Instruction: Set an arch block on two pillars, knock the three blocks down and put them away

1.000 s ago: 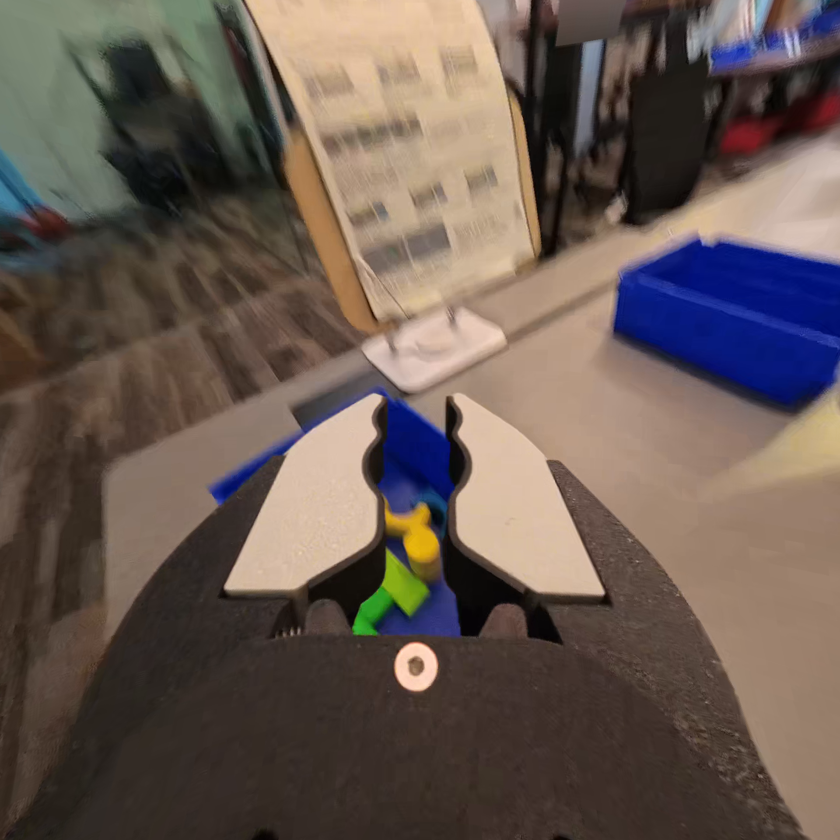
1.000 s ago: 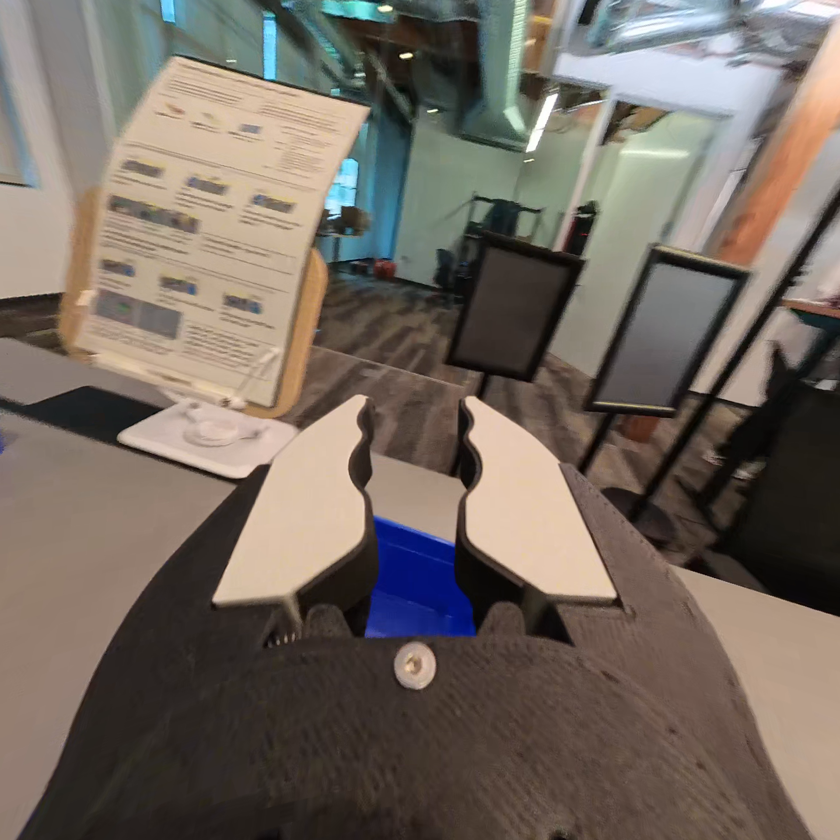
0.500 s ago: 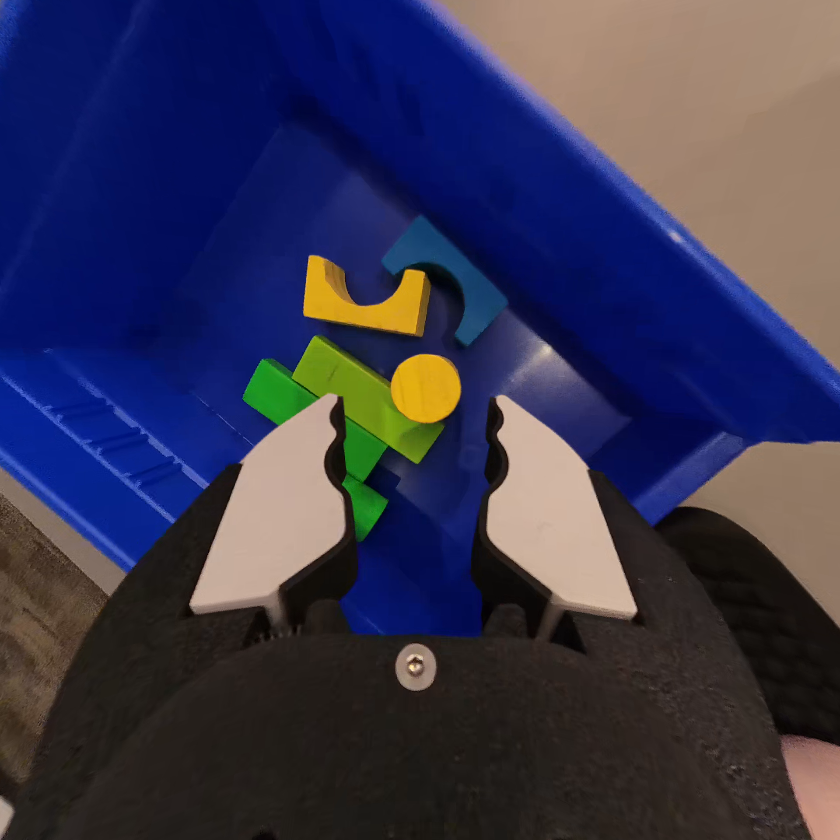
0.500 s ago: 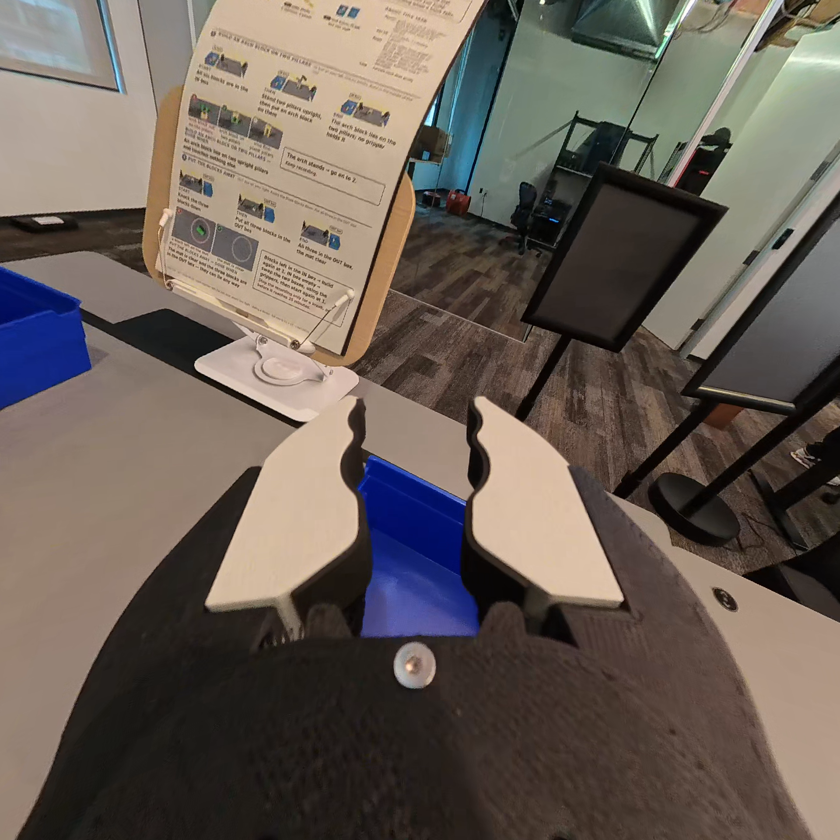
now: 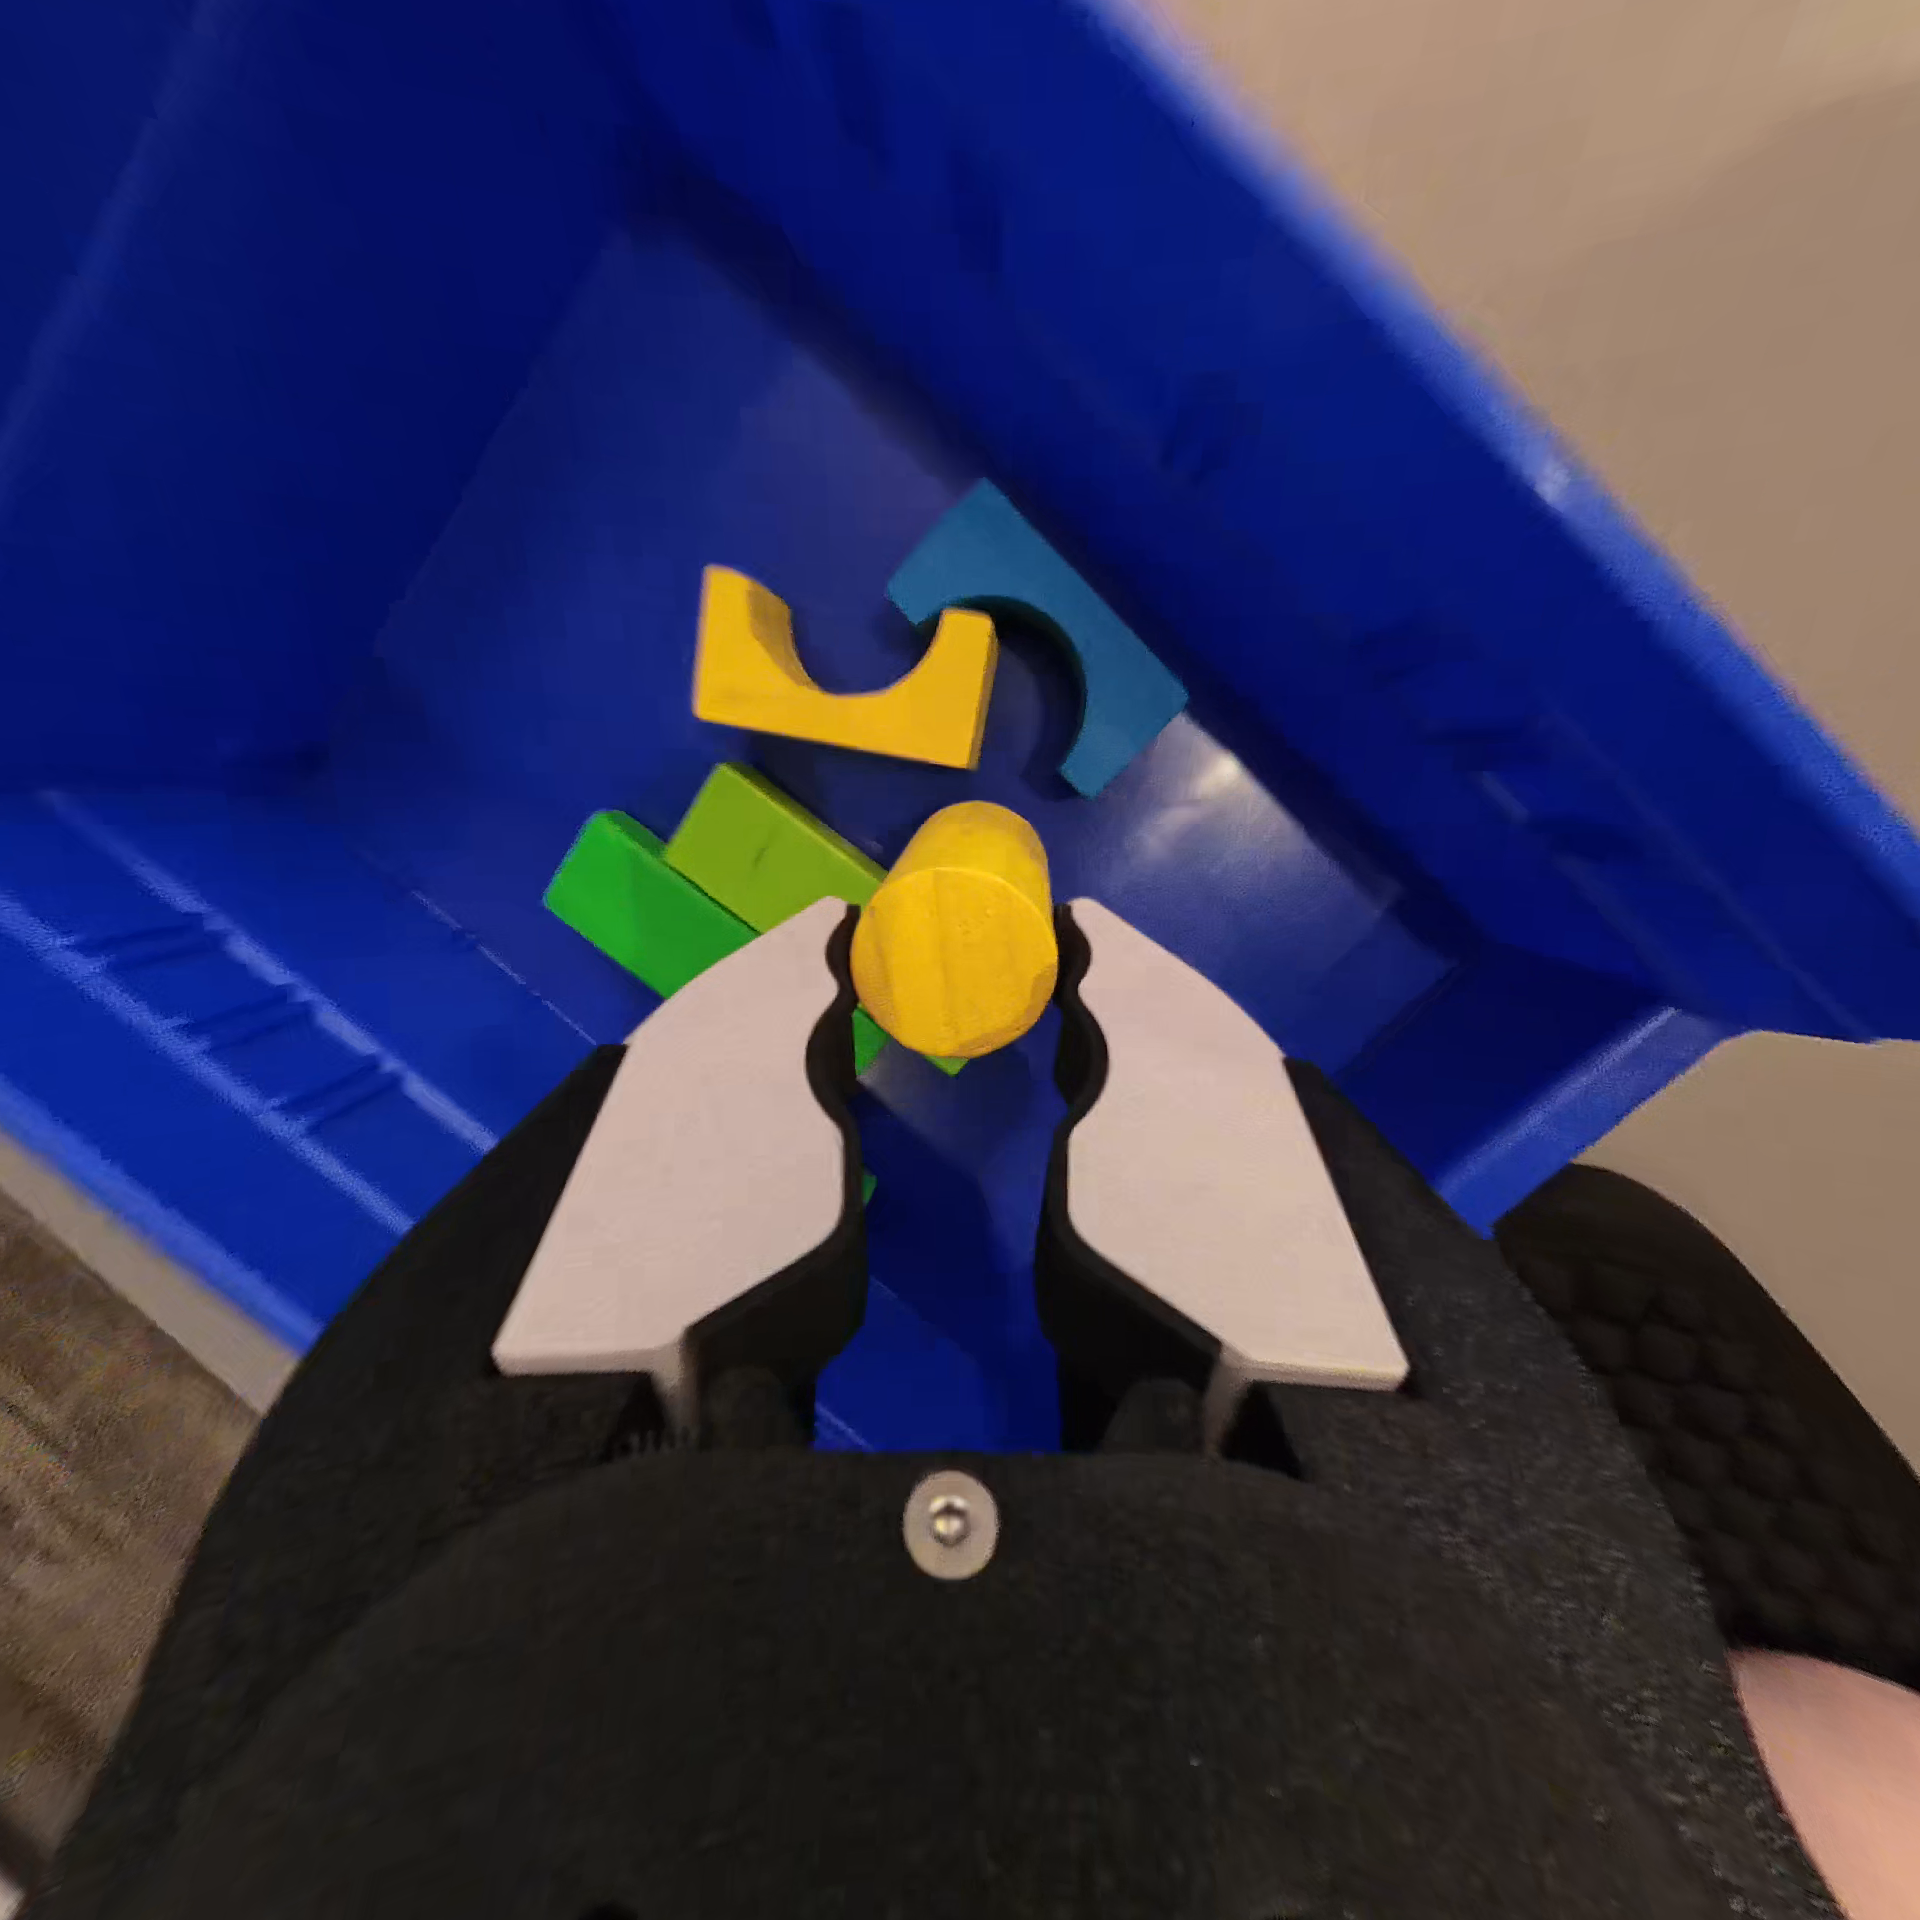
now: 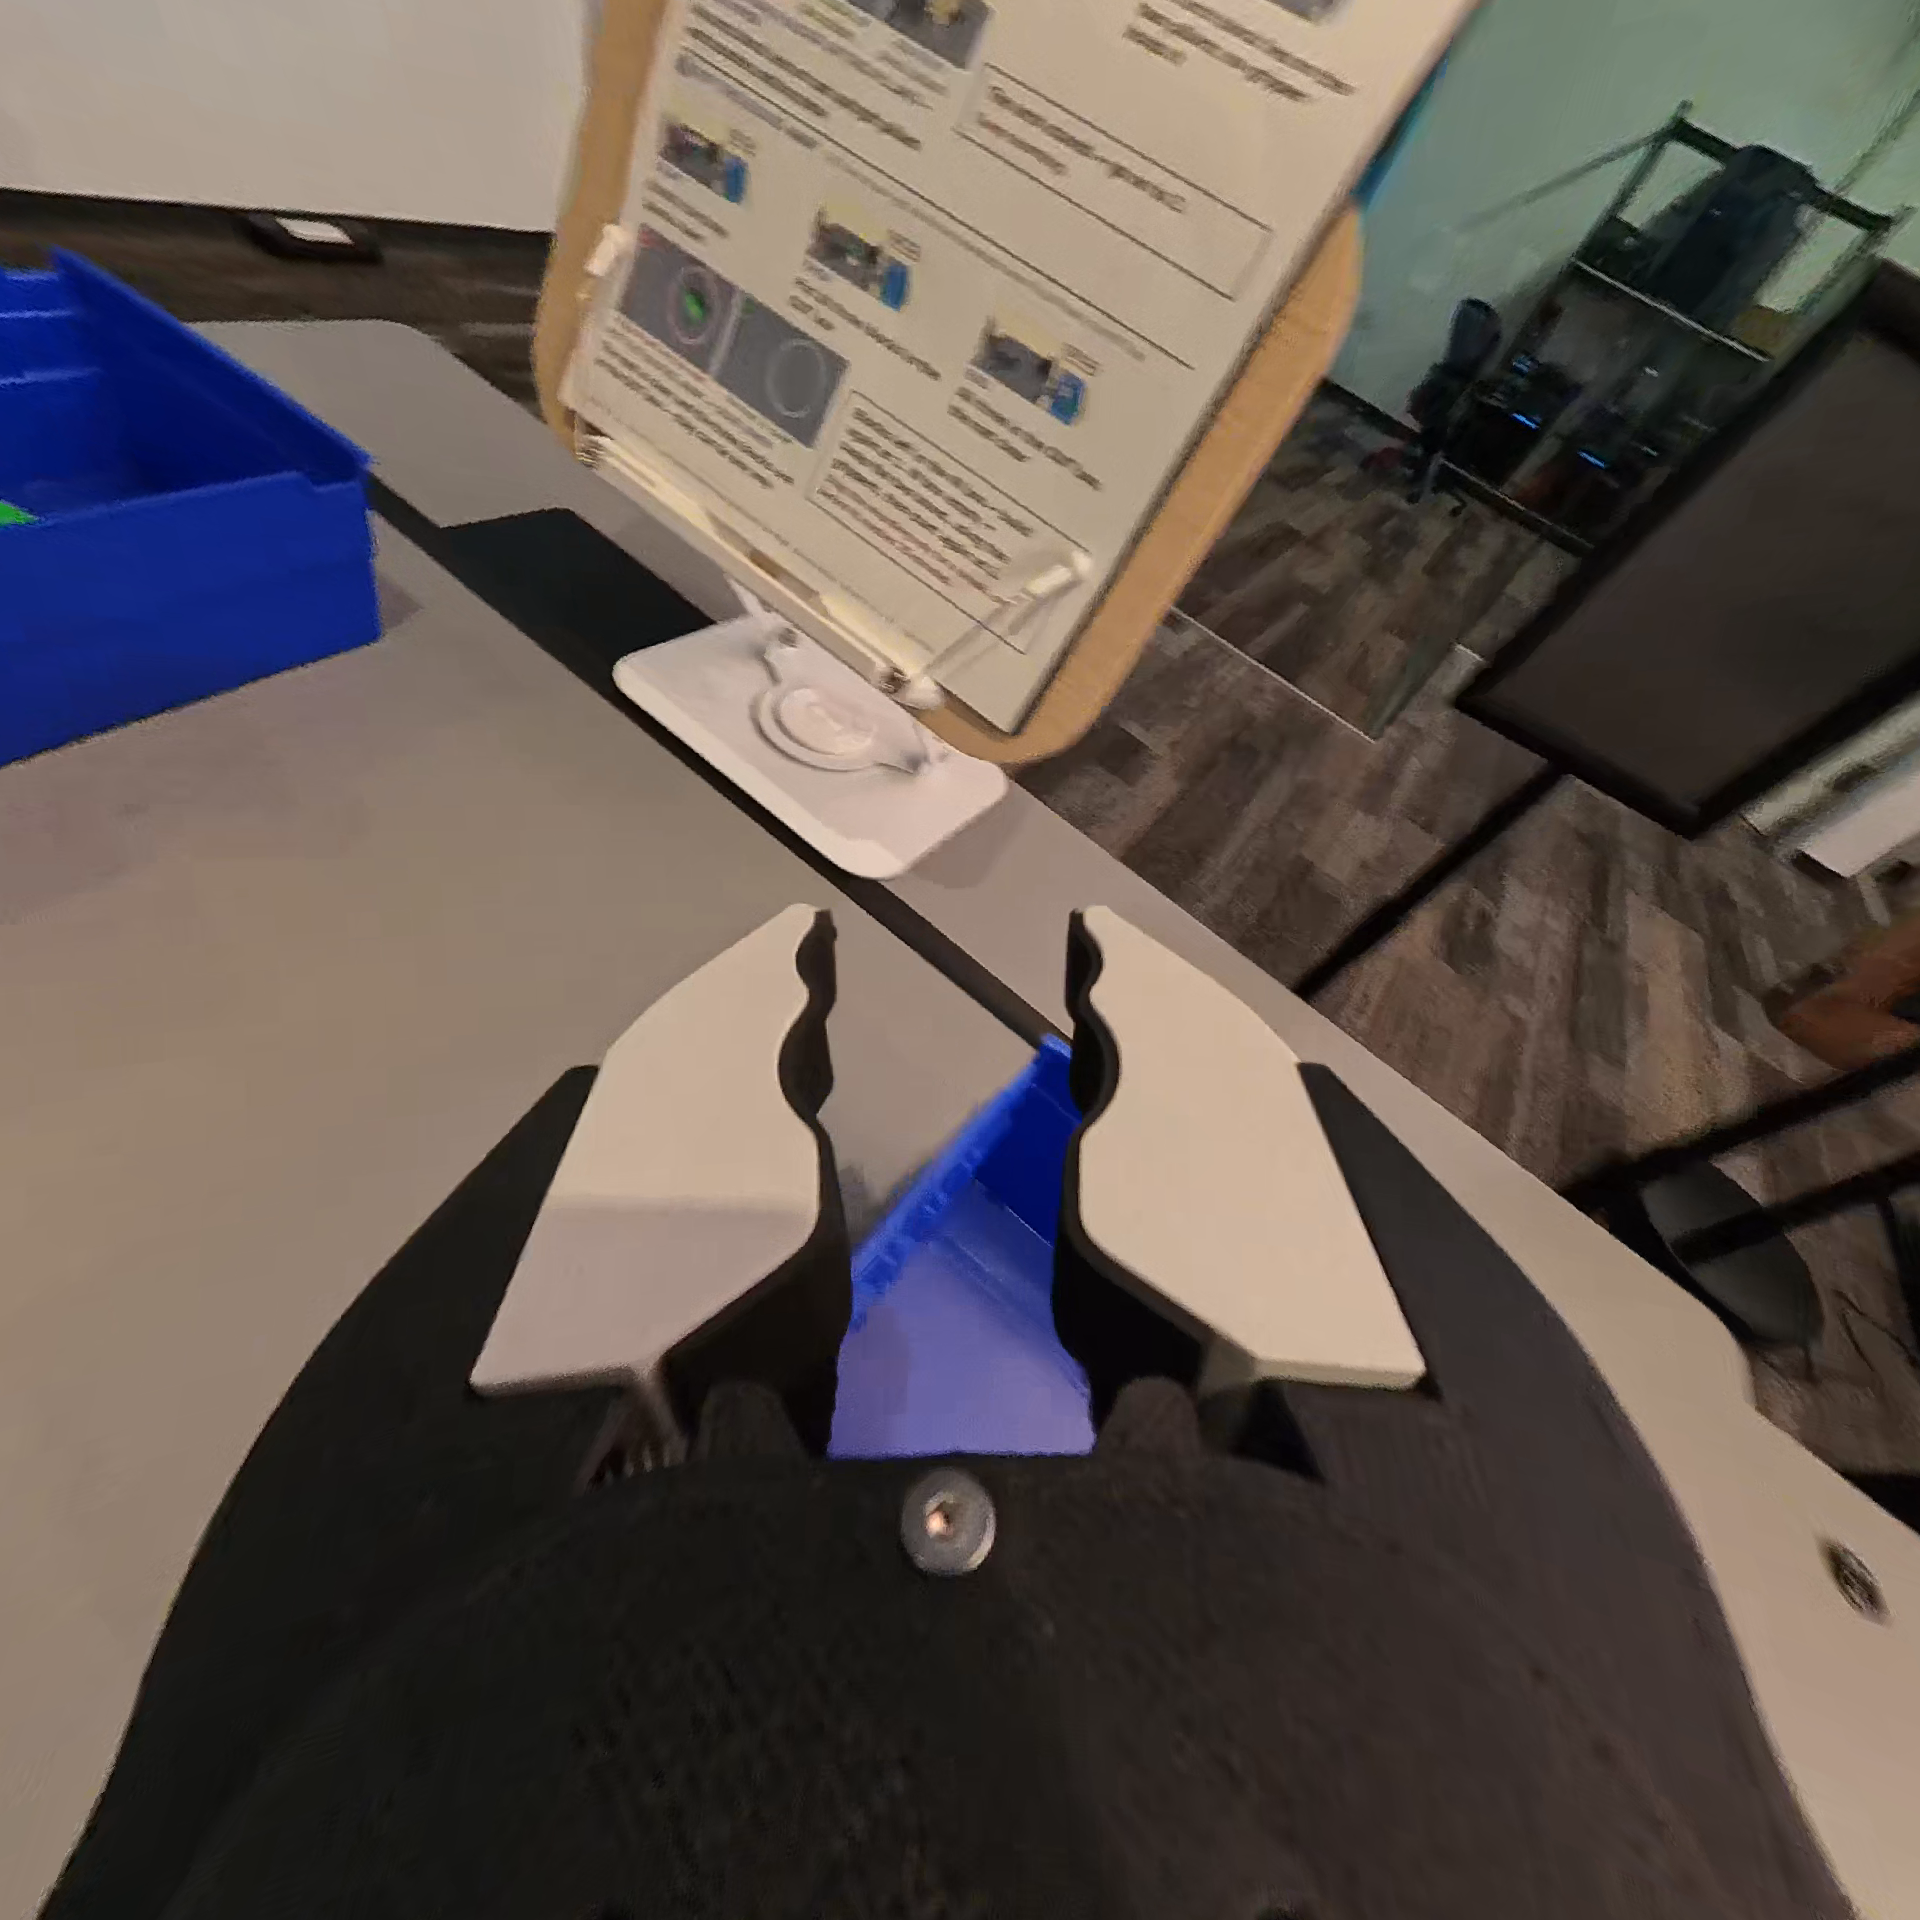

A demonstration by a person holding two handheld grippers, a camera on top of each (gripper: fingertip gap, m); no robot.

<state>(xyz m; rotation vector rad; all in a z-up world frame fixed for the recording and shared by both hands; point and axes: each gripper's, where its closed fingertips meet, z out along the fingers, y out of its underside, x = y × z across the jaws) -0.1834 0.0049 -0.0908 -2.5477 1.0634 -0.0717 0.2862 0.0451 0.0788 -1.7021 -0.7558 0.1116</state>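
Your left gripper [image 5: 951,961] points down into a blue bin [image 5: 312,312], its two fingers closed on a yellow cylinder [image 5: 954,951] held end-on, above the bin floor. Left of the cylinder lie two green blocks [image 5: 727,883], overlapping. Beyond it, deeper in the bin, sits a yellow arch block [image 5: 842,686], with a blue arch block [image 5: 1039,634] just right of that — touching or nearly so. Judging by this, you are at the very start: one pillar is being picked, and the building, the toppling and the putting away all remain.

Your right gripper [image 6: 951,1023] is empty, jaws moderately apart, hovering over a second blue bin [image 6: 966,1226]. That bin rests on a plain grey table [image 6: 364,935]. Beyond it stands an instruction sheet on a white stand [image 6: 831,758]; farther left is another blue bin [image 6: 208,561]. Right of the table — dark wood-pattern flooring and black display stands.
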